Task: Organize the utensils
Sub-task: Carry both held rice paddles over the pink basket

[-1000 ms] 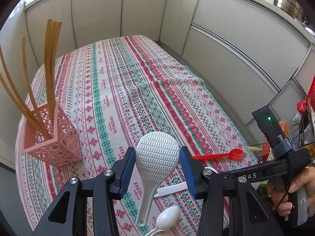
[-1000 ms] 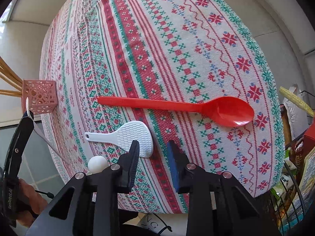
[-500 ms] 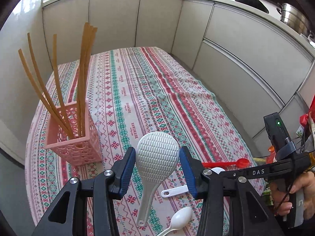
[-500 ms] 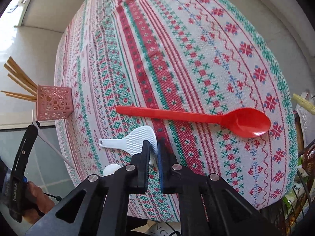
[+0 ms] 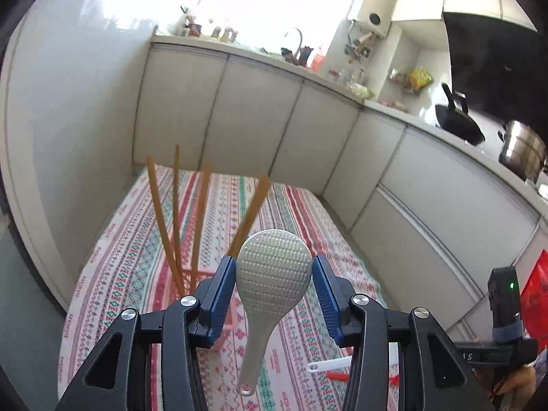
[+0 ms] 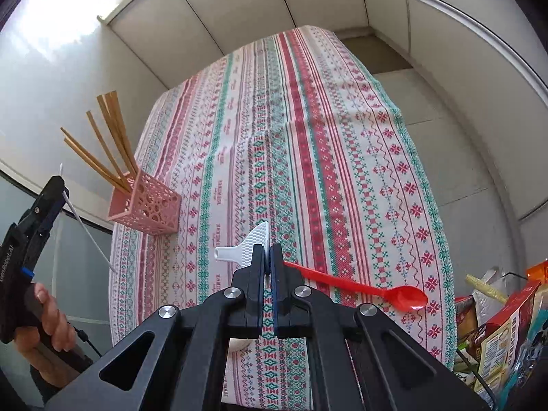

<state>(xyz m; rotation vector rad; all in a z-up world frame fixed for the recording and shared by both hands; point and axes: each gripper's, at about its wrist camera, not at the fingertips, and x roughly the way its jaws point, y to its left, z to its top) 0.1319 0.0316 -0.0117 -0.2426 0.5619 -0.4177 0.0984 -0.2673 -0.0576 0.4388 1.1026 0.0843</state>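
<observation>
My left gripper (image 5: 274,284) is shut on a large white rice paddle (image 5: 270,274), handle hanging down, held in the air above the pink lattice holder (image 5: 186,279). The holder (image 6: 145,205) stands at the table's left edge with several wooden chopsticks (image 6: 109,144) in it. My right gripper (image 6: 268,257) is shut on the edge of a small white rice paddle (image 6: 246,248), lifted off the cloth. A red spoon (image 6: 363,289) lies on the cloth just right of it. A white spoon (image 6: 239,344) is mostly hidden under the right gripper.
The table carries a red, green and white patterned cloth (image 6: 308,120). White cabinet fronts (image 5: 257,130) ring the table closely. Boxes and bags (image 6: 503,325) crowd the near right. Pots (image 5: 520,150) sit on the counter.
My left gripper has risen and tilted up with the large paddle, coming over the pink holder. My right gripper has shut on the small paddle and lifted it from the cloth.
</observation>
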